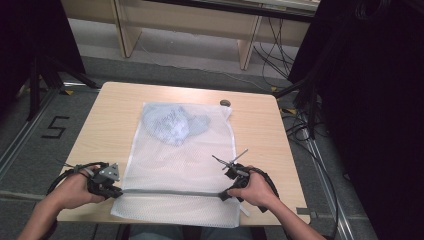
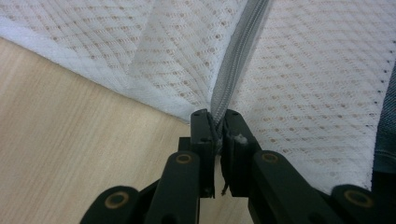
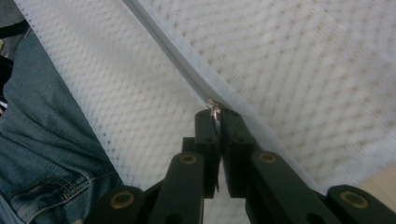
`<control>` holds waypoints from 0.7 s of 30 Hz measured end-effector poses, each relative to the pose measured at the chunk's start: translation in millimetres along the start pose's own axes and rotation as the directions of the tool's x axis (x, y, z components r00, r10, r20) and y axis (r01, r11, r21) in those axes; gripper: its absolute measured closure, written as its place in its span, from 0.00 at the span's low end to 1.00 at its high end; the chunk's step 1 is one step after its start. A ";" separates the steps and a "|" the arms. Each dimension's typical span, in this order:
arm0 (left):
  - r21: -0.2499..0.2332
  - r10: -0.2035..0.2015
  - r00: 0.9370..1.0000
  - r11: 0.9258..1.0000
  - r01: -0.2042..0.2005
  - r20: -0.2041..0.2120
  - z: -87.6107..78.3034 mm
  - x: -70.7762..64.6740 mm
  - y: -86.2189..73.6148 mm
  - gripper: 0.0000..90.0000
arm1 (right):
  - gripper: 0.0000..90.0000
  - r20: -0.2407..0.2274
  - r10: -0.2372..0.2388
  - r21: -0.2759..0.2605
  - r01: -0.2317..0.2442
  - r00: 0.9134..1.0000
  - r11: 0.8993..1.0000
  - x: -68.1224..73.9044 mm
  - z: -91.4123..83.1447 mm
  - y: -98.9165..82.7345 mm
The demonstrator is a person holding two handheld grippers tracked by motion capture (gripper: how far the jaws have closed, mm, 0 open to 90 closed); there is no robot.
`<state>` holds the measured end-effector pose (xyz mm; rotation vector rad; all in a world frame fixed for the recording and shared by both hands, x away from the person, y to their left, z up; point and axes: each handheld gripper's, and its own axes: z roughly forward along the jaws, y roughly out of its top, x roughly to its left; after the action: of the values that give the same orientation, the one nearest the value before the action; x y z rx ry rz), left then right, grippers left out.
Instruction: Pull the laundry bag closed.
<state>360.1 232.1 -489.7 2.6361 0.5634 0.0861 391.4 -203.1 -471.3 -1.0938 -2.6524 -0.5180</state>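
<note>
**Even Light Overhead, Soft Focus Up Close**

The bench point(image 1: 260, 125) sat evenly lit from above in the high view, no glare, only faint shadows, while both side margins fell near black. The left gripper view was crisp at the zipper point(image 2: 233, 60). In the right gripper view the mesh bag point(image 3: 303, 56) blurred toward the upper right, the jaws dark.
</note>
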 end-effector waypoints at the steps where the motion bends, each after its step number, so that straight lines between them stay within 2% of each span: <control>1: 0.001 0.000 1.000 1.000 0.000 0.000 0.0 0.0 0.1 0.93 | 0.97 0.012 -0.005 -0.002 0.005 1.000 1.000 -2.0 -1.2 -1.4; 2: 0.001 -0.003 1.000 1.000 0.003 0.000 0.1 -0.2 0.3 0.93 | 0.97 0.003 0.015 0.004 -0.015 1.000 1.000 -2.8 -3.4 -3.4; 3: 0.005 -0.002 1.000 1.000 0.002 -0.001 0.0 -0.1 0.7 0.93 | 0.97 0.022 -0.006 -0.001 0.006 1.000 1.000 -7.1 -4.7 -5.9; 4: 0.003 -0.003 1.000 1.000 0.003 0.000 0.2 -0.1 0.8 0.93 | 0.97 0.016 0.011 -0.012 -0.011 1.000 1.000 -8.3 -6.1 -8.2; 5: 0.008 -0.001 1.000 1.000 0.001 0.001 0.0 0.1 0.9 0.94 | 0.97 0.010 0.036 0.001 -0.036 0.999 0.999 -8.7 -9.2 -10.3; 6: 0.007 -0.001 1.000 1.000 0.001 0.001 0.1 0.1 1.0 0.93 | 0.97 0.026 0.013 -0.007 -0.013 1.000 1.000 -13.0 -10.3 -12.9; 8: 0.007 0.000 1.000 1.000 0.000 0.000 0.1 0.0 1.1 0.94 | 0.97 0.022 0.050 0.000 -0.050 0.999 0.999 -15.9 -14.6 -18.4; 9: 0.008 -0.001 1.000 1.000 0.001 0.000 0.1 -0.1 1.1 0.94 | 0.97 0.002 0.075 -0.001 -0.075 0.997 0.997 -16.9 -16.1 -20.9; 10: 0.007 0.000 1.000 1.000 0.000 -0.003 0.2 -0.3 1.2 0.94 | 0.97 0.035 0.043 -0.005 -0.043 0.998 0.999 -22.0 -16.9 -23.2; 11: 0.009 0.002 1.000 1.000 -0.002 -0.003 0.2 -0.3 1.5 0.94 | 0.97 0.022 0.109 0.017 -0.109 0.994 0.994 -20.5 -19.4 -25.2; 13: 0.011 0.005 1.000 1.000 -0.005 -0.004 0.2 -0.4 1.7 0.94 | 0.97 0.015 0.117 0.005 -0.117 0.993 0.993 -22.4 -19.4 -28.1; 15: 0.009 0.002 1.000 1.000 -0.002 -0.004 0.2 -0.5 1.6 0.93 | 0.97 0.024 0.116 0.011 -0.116 0.993 0.993 -21.8 -18.4 -28.4; 18: 0.014 0.009 1.000 1.000 -0.009 -0.011 0.1 -1.5 1.6 0.93 | 0.96 0.014 0.110 0.016 -0.111 0.994 0.994 -21.3 -14.8 -28.8; 19: 0.003 0.012 1.000 1.000 -0.012 -0.013 0.5 -2.5 0.9 0.92 | 0.96 0.012 0.050 -0.019 -0.049 0.999 0.999 -24.5 -13.4 -29.3; 20: -0.008 0.025 1.000 1.000 -0.026 -0.016 0.4 -2.1 -0.3 0.91 | 0.94 0.006 0.007 -0.049 -0.007 1.000 0.999 -26.1 -13.7 -30.4; 21: -0.066 -0.031 0.999 0.997 0.030 -0.010 2.6 -4.7 -3.4 0.88 | 0.87 0.009 0.009 -0.070 -0.008 1.000 0.998 -26.2 -16.5 -32.6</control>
<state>354.9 231.9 -493.4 2.5638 0.5937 0.1083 387.6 -247.8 -472.7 -1.1297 -2.6550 -0.6095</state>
